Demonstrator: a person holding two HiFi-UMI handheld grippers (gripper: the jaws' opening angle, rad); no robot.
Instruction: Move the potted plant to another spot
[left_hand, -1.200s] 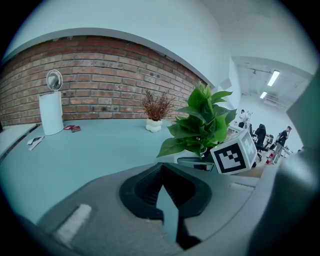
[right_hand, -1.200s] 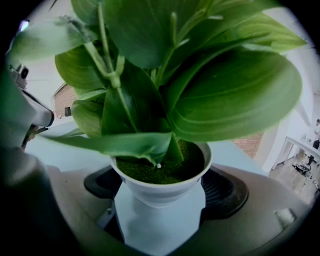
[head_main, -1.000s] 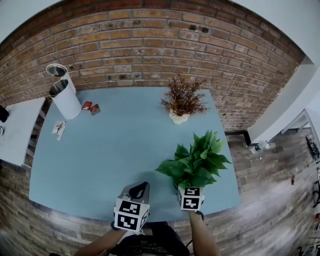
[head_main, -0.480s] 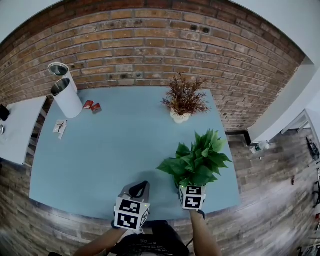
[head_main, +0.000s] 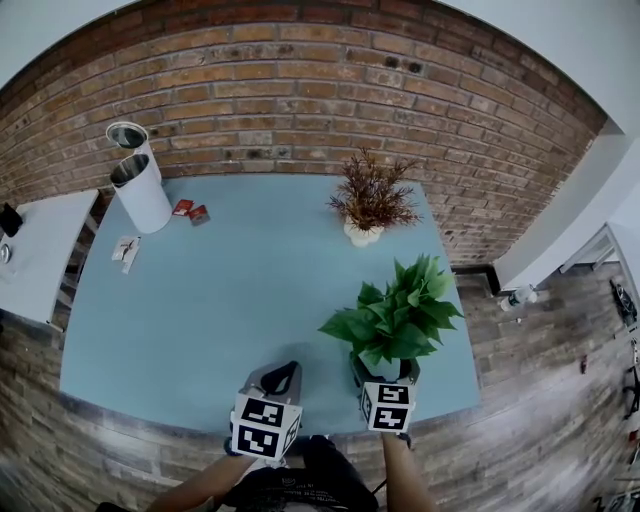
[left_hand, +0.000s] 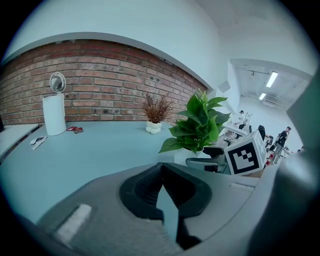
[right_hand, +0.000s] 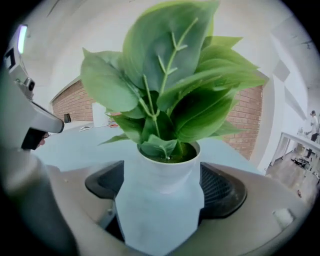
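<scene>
The green potted plant stands in a white pot near the front right of the blue table. My right gripper is shut on that pot, with a dark pad on each side of it in the right gripper view. I cannot tell whether the pot rests on the table or is lifted. My left gripper is at the front edge, left of the plant, shut with nothing in it. In the left gripper view the plant and the right gripper's marker cube show to the right.
A dried brown plant in a small white pot stands at the back right. A white cylinder bin is at the back left, with red packets and a card nearby. A brick wall runs behind the table, and a white table is on the left.
My right gripper, with the green plant in it, has drawn slightly toward the table's front edge. The left gripper has hardly moved.
</scene>
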